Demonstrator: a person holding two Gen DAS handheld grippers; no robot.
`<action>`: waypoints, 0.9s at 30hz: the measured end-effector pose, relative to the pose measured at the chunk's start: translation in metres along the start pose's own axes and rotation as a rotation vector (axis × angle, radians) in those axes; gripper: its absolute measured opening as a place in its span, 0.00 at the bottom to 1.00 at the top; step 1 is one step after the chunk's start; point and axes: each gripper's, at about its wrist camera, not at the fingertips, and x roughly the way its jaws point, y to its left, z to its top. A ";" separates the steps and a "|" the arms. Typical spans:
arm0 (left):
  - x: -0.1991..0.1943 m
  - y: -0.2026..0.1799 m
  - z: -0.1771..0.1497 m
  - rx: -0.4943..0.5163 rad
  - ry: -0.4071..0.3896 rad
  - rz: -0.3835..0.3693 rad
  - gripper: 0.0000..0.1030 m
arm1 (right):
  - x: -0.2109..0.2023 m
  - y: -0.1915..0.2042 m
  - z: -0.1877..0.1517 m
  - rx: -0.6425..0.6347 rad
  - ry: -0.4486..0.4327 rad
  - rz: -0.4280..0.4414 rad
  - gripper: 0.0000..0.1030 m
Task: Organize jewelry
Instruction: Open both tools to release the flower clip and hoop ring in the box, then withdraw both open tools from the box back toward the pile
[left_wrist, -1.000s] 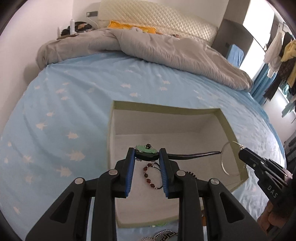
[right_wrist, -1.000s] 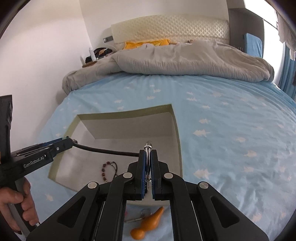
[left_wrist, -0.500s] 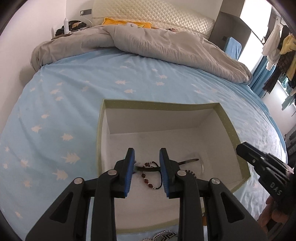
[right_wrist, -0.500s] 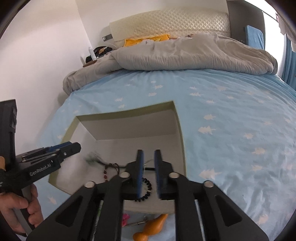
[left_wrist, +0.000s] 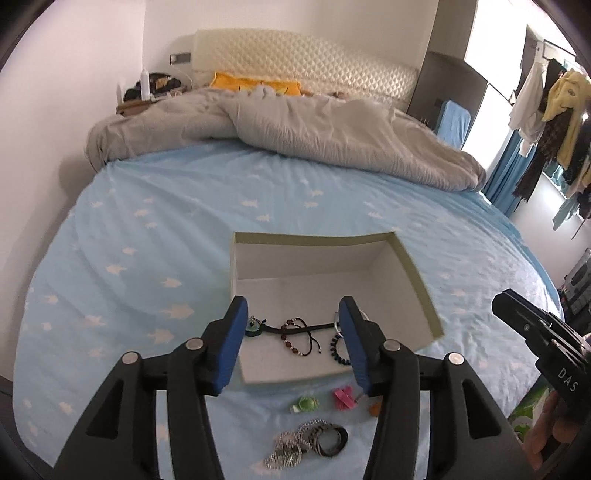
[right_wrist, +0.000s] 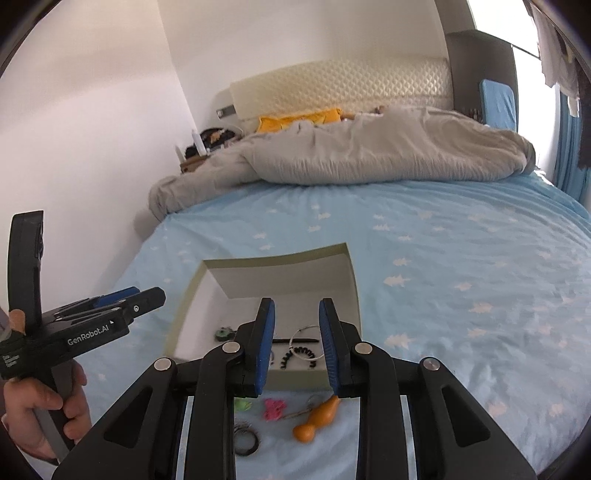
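both hand-held grippers, left (left_wrist: 293, 325) and right (right_wrist: 293, 326), are hovering open and empty, the left's jaws having just been widening, above the jewelry box (left_wrist: 421, 288) on the bed (left_wrist: 147, 229).

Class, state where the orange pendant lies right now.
In the right wrist view, the orange pendant lies on the blue sheet just outside the box's near wall, right of the pink clip.

Light-blue bed sheet (left_wrist: 155, 236) with white leaf prints; white box (left_wrist: 314, 266) rimmed olive; black fingers (left_wrist: 236, 325) padded blue; below them, pink clip (left_wrist: 344, 397), orange charm (right_wrist: 317, 421).
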 end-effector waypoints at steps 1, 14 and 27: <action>-0.011 0.000 -0.002 -0.002 -0.013 0.002 0.50 | -0.009 0.002 -0.002 -0.002 -0.009 0.001 0.22; -0.085 -0.003 -0.046 -0.005 -0.092 0.009 0.50 | -0.085 0.023 -0.034 -0.021 -0.059 0.005 0.22; -0.128 -0.014 -0.089 -0.002 -0.149 -0.002 0.50 | -0.131 0.030 -0.071 -0.029 -0.086 0.018 0.22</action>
